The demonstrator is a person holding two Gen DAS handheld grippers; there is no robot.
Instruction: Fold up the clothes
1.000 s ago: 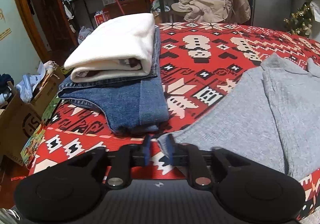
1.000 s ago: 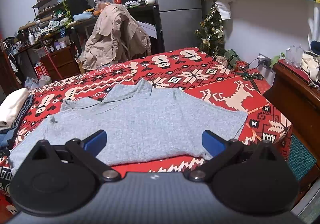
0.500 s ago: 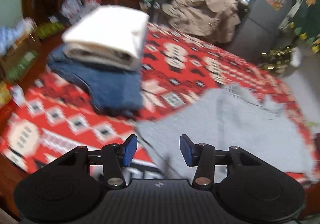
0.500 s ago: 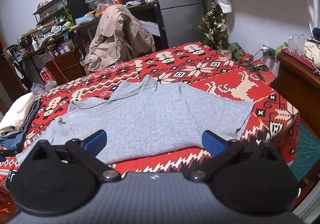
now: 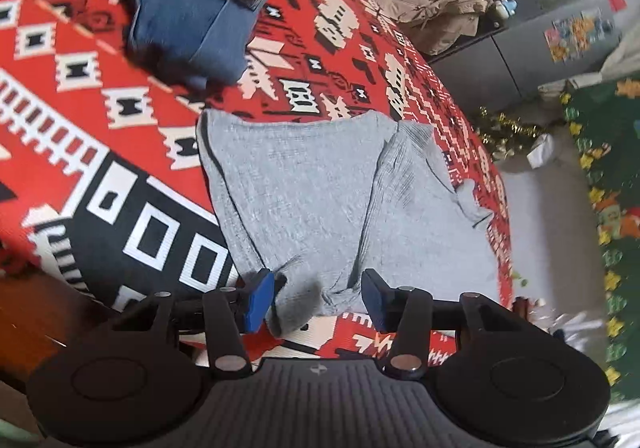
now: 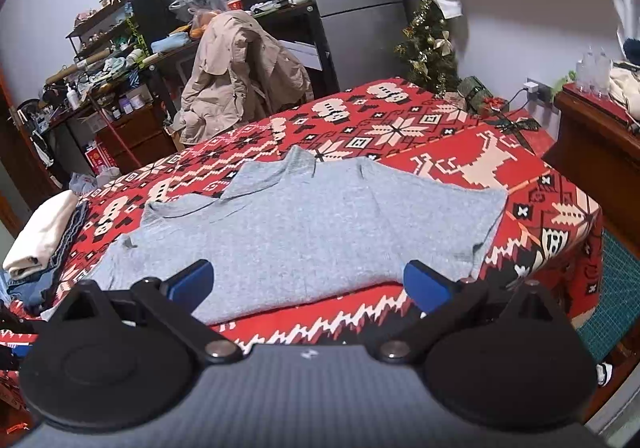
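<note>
A grey knit sweater (image 6: 316, 224) lies spread flat on the red patterned bedspread (image 6: 440, 139), its ribbed collar at the far side and its sleeve end crumpled at the near left edge. The left gripper (image 5: 318, 298) tilts down over that sleeve end — blue pads apart, the soft cloth between them but not pinched. The right gripper (image 6: 308, 282) hovers at the sweater's near hem, spread wide — holding nothing. Far left, folded white cloth (image 6: 40, 232) tops folded denim (image 5: 180, 15).

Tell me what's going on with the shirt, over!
Left tool open, a bunched corner of the grey shirt between its pads. Right tool open, empty. Shirt spread unfolded on the red blanket. Nothing blocking.
</note>
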